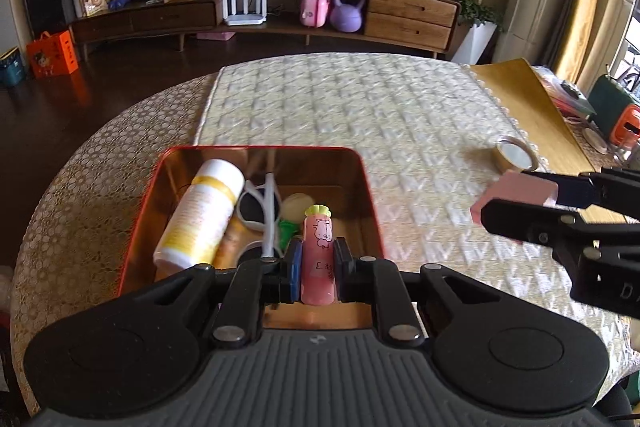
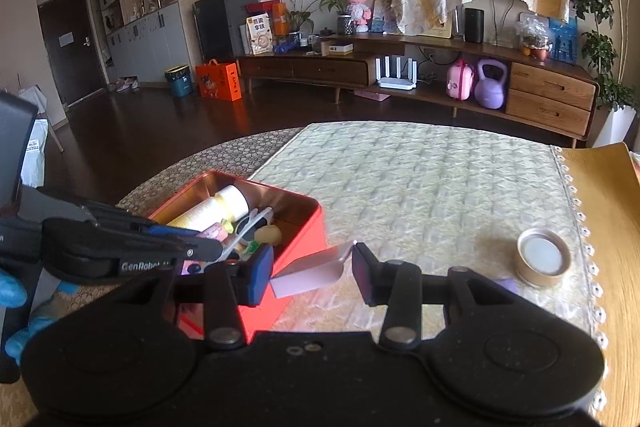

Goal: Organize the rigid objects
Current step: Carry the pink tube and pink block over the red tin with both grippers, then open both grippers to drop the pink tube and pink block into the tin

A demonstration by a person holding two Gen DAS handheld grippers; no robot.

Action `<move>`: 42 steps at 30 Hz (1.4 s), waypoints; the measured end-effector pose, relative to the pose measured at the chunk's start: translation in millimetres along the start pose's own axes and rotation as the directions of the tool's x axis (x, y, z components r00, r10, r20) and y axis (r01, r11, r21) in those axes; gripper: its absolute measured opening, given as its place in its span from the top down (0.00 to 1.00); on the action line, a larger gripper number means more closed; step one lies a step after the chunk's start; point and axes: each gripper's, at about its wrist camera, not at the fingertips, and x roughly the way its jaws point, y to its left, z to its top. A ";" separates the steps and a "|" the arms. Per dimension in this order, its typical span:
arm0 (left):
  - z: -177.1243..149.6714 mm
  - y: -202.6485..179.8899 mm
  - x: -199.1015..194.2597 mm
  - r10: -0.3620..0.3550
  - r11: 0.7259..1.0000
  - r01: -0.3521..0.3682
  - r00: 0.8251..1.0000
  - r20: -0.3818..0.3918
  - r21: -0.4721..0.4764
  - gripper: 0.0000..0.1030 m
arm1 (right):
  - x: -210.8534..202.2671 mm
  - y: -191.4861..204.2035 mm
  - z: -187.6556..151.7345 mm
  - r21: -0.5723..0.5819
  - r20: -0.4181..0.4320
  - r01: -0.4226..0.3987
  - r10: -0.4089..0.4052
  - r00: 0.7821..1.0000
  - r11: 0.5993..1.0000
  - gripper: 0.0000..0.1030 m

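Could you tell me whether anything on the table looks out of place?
Yes: the round gold-rimmed tin sits alone on the quilted cloth, apart from the red metal box holding the other items.

Both wrist cameras look forward and downward, close over the open red metal tin (image 1: 256, 163) (image 2: 304, 223). Both also show the cream quilted tablecloth (image 1: 360, 107) (image 2: 420, 179), perhaps from slightly different heights.

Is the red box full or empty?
Partly full. The red box already holds a white bottle, white sunglasses and other small things, with bare floor showing on its right side.

Purple kettlebell (image 1: 346, 11) beside pink toy case (image 1: 314, 9) on wooden sideboard (image 1: 412, 17); white router (image 1: 245, 10).
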 end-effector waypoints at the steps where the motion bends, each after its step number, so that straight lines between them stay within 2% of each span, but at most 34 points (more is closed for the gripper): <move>1: -0.1 3.5 1.9 0.005 1.000 -0.005 1.000 -0.002 -0.003 0.85 | 5.2 1.0 3.0 0.001 -0.002 -0.005 0.005 1.000 1.000 0.59; 9: 3.4 27.0 20.1 0.026 0.999 -0.027 0.999 -0.025 -0.025 0.85 | 47.6 18.7 21.7 -0.016 -0.018 -0.038 0.037 0.999 0.999 0.59; 20: 7.0 34.7 38.9 0.025 0.999 -0.026 0.999 -0.043 -0.032 0.85 | 99.8 35.3 40.0 -0.028 -0.061 -0.058 0.056 0.997 0.998 0.59; 29: 6.8 43.3 52.2 0.032 0.998 -0.035 0.998 -0.059 -0.053 0.85 | 128.5 43.4 37.4 0.006 -0.098 -0.050 0.050 0.994 0.999 0.59; 42: 4.7 48.8 67.4 0.044 0.996 -0.051 0.996 -0.083 -0.074 0.85 | 145.6 42.7 21.8 0.041 -0.157 -0.013 0.019 0.987 0.999 0.58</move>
